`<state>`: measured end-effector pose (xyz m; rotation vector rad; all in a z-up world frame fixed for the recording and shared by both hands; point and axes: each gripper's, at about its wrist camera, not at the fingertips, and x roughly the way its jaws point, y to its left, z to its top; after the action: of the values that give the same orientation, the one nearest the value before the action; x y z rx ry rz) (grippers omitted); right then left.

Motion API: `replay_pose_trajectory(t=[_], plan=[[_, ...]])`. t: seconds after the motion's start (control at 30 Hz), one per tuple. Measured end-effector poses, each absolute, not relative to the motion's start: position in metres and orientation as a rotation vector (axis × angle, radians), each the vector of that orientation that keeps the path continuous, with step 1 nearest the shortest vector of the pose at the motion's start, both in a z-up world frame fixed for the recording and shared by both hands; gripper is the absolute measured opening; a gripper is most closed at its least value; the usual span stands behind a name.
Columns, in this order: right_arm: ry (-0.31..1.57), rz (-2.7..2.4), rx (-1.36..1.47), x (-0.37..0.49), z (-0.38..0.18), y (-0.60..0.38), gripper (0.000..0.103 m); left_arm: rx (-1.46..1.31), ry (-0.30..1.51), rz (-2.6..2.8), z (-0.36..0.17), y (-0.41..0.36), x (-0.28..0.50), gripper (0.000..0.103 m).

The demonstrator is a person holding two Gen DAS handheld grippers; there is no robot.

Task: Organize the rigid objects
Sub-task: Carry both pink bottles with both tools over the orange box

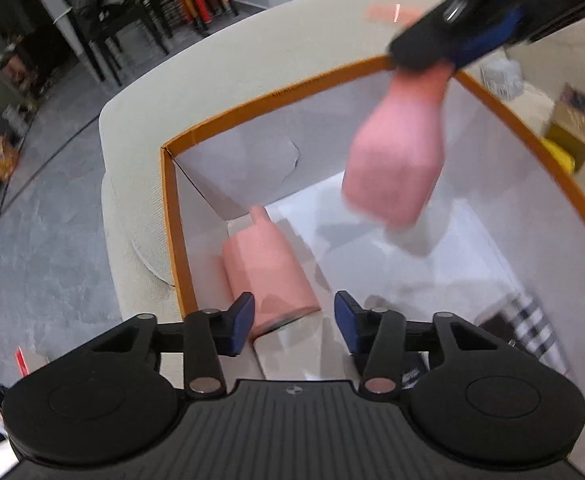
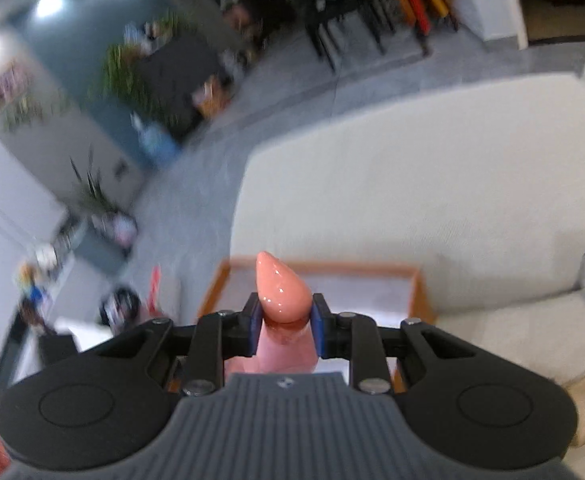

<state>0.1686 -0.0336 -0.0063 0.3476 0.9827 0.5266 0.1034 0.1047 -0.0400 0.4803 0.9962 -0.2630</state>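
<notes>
Above the orange-rimmed white cardboard box [image 1: 174, 216] on the cream sofa [image 1: 140, 120], the right tool [image 2: 284, 316] pinches a glossy pink plastic bottle [image 1: 396, 156] by its neck, likely for lowering inside. Partly open, the left tool [image 1: 294, 320] holds nothing; a second pink bottle [image 1: 268, 268] lies near the box's left wall. Motion blur hides details.

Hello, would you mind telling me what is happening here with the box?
A person holds a tool in each hand. The right tool is shut on a pink bottle, hanging it over the orange-edged box on the cream sofa. The left tool is open above a second pink bottle lying inside.
</notes>
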Motion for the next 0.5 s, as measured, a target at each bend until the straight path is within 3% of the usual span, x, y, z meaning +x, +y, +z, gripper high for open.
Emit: replay_pose_trajectory(t=[0.2, 0.5], plan=[[1.076, 0.486, 0.321, 0.183, -0.042, 0.006, 0.024, 0.691, 0.939, -0.272, -0.059, 0.087, 0.105, 0.049], [1.002, 0.406, 0.166, 0.213, -0.06, 0.041, 0.024, 0.728, 0.91, -0.296, -0.072, 0.083, 0.122, 0.047]])
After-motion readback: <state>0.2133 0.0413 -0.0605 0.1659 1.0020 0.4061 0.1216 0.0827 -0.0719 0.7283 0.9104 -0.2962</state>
